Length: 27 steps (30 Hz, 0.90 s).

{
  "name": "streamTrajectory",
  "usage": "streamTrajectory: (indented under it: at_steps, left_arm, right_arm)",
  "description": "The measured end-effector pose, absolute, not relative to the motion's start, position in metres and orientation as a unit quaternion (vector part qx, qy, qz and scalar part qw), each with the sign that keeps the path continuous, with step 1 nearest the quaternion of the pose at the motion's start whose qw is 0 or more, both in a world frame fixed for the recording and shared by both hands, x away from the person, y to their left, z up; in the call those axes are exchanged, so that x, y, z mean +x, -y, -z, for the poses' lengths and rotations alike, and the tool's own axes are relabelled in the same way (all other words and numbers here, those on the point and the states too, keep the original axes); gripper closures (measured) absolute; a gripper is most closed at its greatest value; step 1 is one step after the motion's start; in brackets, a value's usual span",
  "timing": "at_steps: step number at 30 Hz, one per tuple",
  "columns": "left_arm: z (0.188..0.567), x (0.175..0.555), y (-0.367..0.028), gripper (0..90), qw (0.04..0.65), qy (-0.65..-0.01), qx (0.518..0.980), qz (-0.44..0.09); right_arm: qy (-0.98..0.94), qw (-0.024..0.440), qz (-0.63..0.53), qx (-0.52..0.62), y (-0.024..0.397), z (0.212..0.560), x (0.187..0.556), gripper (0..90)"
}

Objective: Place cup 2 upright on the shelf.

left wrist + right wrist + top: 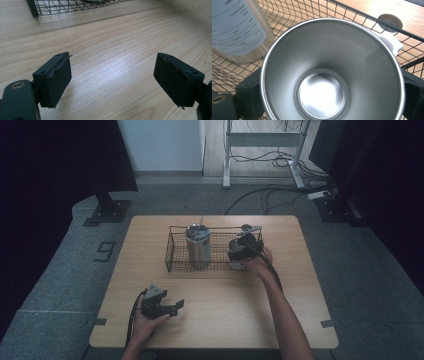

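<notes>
Cup (323, 72): shiny steel, empty, upright in the wire basket (172, 255) beside the labelled canister (237, 27).
Right claw (241, 252): your jaws flank the cup; I cannot tell whether they grip it.
Left claw (112, 80): spread wide, empty, over the surface (112, 37).
Right gripper view: the cup's bare inside; the high view gives its outline.

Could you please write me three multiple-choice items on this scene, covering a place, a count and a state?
1. Where is the steel cup?
A. on the floor
B. at the wire basket's right end, between the right gripper's jaws
C. beside the left gripper

2. How many steel vessels are at the basket?
A. one
B. four
C. two

3. How do the left gripper's jaws stand?
A. apart, with nothing between them
B. shut on the cup
C. shut on a cloth

Key: 1 B, as basket wire surrounds the cup. 2 C, the cup and the labelled canister. 3 A, as bare table shows between the jaws.
</notes>
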<state>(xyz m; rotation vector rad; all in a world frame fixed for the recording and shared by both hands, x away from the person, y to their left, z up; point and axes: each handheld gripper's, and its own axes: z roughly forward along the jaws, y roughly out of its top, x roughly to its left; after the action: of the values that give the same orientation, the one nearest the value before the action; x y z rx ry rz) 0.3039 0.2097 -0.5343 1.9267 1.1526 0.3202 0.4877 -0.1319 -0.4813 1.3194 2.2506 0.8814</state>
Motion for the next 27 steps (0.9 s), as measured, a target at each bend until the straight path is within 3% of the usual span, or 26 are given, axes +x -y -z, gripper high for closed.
streamTrajectory:
  at_steps: [27]
  left_arm:
    - [0.533,0.303,-0.210,14.8,0.430,-0.461,0.766,-0.124]
  right_arm:
    - [-0.779,0.192,-0.341,0.489,0.145,0.467,0.471,0.0]
